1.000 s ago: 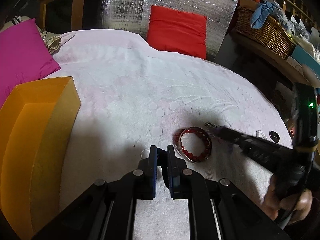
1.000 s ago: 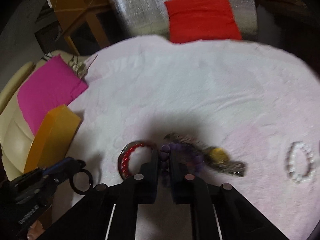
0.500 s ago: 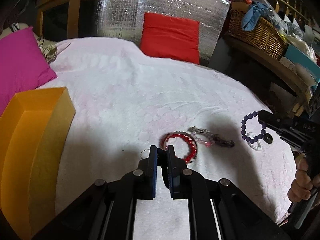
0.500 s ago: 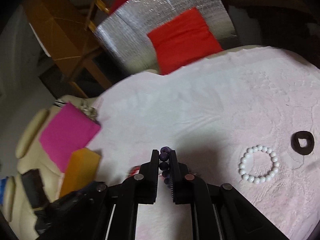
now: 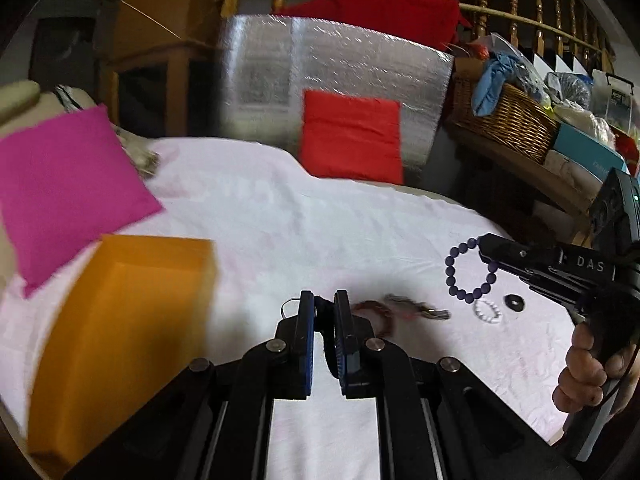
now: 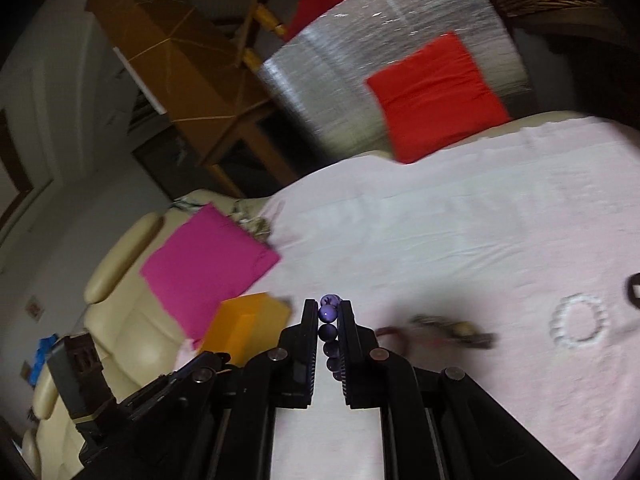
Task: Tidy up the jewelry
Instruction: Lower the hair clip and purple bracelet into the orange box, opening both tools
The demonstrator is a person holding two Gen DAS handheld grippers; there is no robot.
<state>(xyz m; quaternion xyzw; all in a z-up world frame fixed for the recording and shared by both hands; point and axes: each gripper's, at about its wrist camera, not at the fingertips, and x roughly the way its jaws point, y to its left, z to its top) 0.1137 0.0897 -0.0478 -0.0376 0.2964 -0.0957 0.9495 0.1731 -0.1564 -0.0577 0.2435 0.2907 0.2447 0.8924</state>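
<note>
My right gripper (image 6: 328, 307) is shut on a purple bead bracelet (image 6: 329, 330) and holds it in the air above the white cloth; the bracelet also shows in the left wrist view (image 5: 469, 270), hanging from the right gripper (image 5: 482, 246). My left gripper (image 5: 321, 300) is shut on a dark ring (image 5: 327, 336), with a thin silver ring (image 5: 289, 307) at its left finger. An orange box (image 5: 116, 320) stands open at the left. A red bangle (image 5: 376, 314), a dark chain piece (image 5: 420, 309), a white bead bracelet (image 5: 487, 312) and a black ring (image 5: 514, 302) lie on the cloth.
The white cloth (image 5: 300, 232) covers a rounded surface. A pink cushion (image 5: 64, 188) lies at the left and a red cushion (image 5: 352, 136) at the back against a silver foil panel (image 5: 328, 68). A wicker basket (image 5: 504, 120) stands on a shelf at the right.
My right gripper has lifted the purple bracelet off the cloth and risen, tilting. My left gripper has risen and drawn back with the dark ring held.
</note>
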